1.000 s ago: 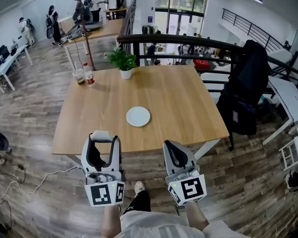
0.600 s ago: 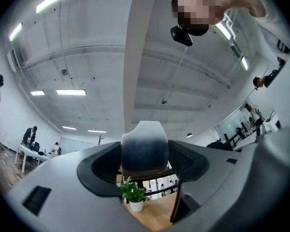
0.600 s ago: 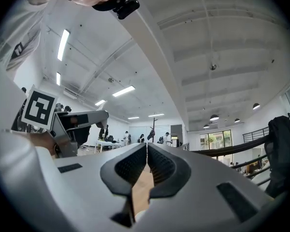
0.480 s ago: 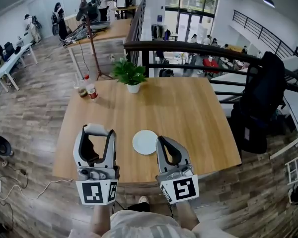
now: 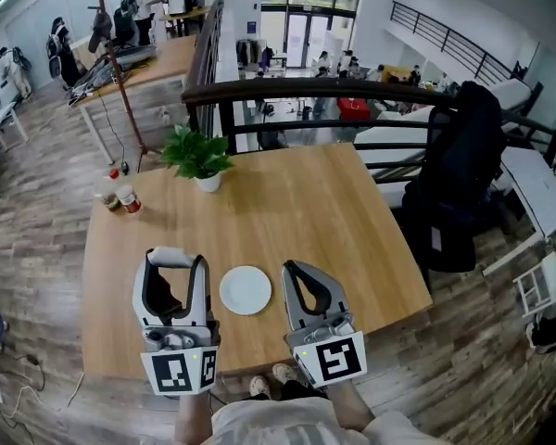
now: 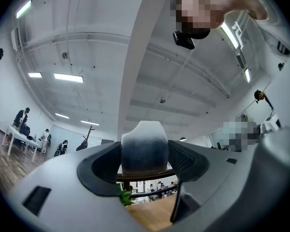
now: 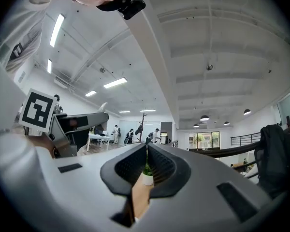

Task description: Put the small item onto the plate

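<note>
On my head view the left gripper (image 5: 174, 265) is clamped on the small item (image 5: 170, 254), a pale, rounded piece with a darker grey face; its own camera shows the same small item (image 6: 144, 148) filling the gap, with both jaws of the left gripper (image 6: 144, 162) pressed against its sides. The item is up in the jaws over the near left part of the wooden table (image 5: 306, 202), to the left of the plate (image 5: 246, 289) and not touching it. The plate is white, round and bare, and it lies flat near the table's front edge, between my two grippers.

The right gripper (image 5: 293, 270) sits just right of the plate; in its own view the right gripper (image 7: 146, 151) has its jaws brought together to a thin slit with nothing held in them, and through that slit I can see the potted plant (image 7: 146, 175) and a strip of table. Both gripper cameras look mostly at the ceiling, so both tools are tipped upward.

At the far side of the table stands the potted plant (image 5: 197, 156); near the far left corner are a bottle (image 5: 128, 198) and a cup (image 5: 108, 197), side by side. A dark jacket (image 5: 459, 156) hangs off to the right, clear of the table.
</note>
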`<state>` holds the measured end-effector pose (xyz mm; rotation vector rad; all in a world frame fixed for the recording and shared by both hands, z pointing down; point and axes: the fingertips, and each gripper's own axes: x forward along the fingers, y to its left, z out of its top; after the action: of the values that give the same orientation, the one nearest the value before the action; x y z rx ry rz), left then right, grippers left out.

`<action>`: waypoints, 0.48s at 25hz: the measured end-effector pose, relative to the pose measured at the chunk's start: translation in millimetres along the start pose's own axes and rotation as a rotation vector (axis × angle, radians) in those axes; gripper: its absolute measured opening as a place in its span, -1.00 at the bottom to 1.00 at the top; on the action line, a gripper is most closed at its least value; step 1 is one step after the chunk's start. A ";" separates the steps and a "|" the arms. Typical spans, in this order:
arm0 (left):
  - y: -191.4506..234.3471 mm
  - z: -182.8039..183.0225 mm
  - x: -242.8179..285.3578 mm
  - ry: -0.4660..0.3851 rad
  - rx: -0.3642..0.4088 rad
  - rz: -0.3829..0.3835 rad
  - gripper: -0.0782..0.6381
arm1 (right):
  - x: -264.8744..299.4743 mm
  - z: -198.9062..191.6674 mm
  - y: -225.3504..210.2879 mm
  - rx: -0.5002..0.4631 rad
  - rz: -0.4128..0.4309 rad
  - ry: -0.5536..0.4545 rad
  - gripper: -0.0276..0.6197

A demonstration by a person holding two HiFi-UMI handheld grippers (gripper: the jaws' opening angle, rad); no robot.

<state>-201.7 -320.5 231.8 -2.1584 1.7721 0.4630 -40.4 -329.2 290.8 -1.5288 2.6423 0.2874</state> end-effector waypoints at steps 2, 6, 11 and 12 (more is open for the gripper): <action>-9.9 -2.0 10.0 -0.007 -0.008 -0.009 0.07 | 2.4 5.1 -15.4 0.001 -0.023 -0.009 -0.86; -28.3 -2.2 25.8 -0.025 -0.014 -0.021 0.07 | 5.4 16.2 -33.1 -0.016 -0.019 -0.036 -0.86; -39.3 0.3 36.4 -0.044 0.004 -0.038 0.07 | 13.6 18.7 -40.5 -0.011 -0.010 -0.052 -0.86; -38.5 0.9 37.2 -0.045 0.006 -0.035 0.07 | 14.6 19.7 -39.9 -0.017 -0.005 -0.056 -0.86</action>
<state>-157.2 -345.7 216.0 -2.1542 1.7070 0.4937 -13.8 -357.1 264.3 -1.5090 2.5991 0.3482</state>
